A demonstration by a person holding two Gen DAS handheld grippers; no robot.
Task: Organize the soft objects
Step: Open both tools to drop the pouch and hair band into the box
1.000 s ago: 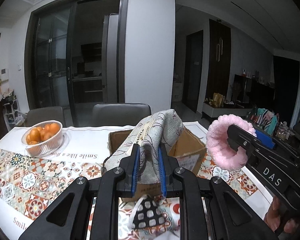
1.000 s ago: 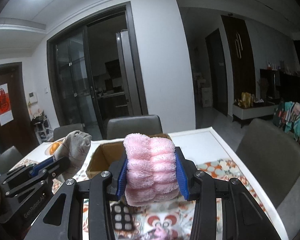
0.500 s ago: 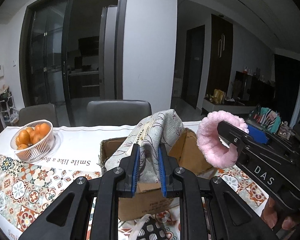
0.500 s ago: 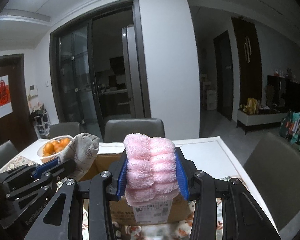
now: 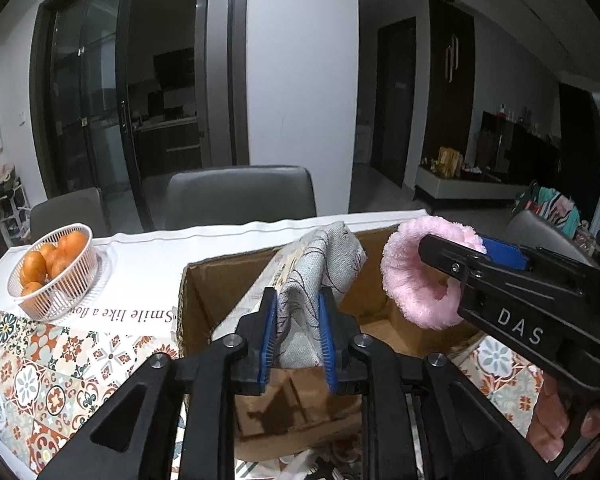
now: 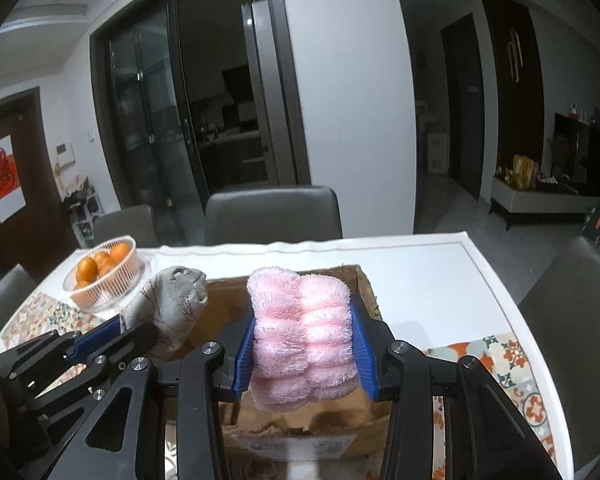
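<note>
While both loads are hanging over the open cardboard box (image 5: 204, 280), left gripper (image 5: 298, 334) is pinching the grey patterned cloth (image 5: 320, 264); right gripper (image 6: 304, 354) is clamping the pink fluffy headband (image 6: 300, 320), box directly beneath.

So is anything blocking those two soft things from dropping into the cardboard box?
Nothing visible does. The grey cloth in the left gripper and the pink fluffy cloth in the right gripper are both held over the cardboard box, whose top is open. Its floor is only partly visible.
</note>
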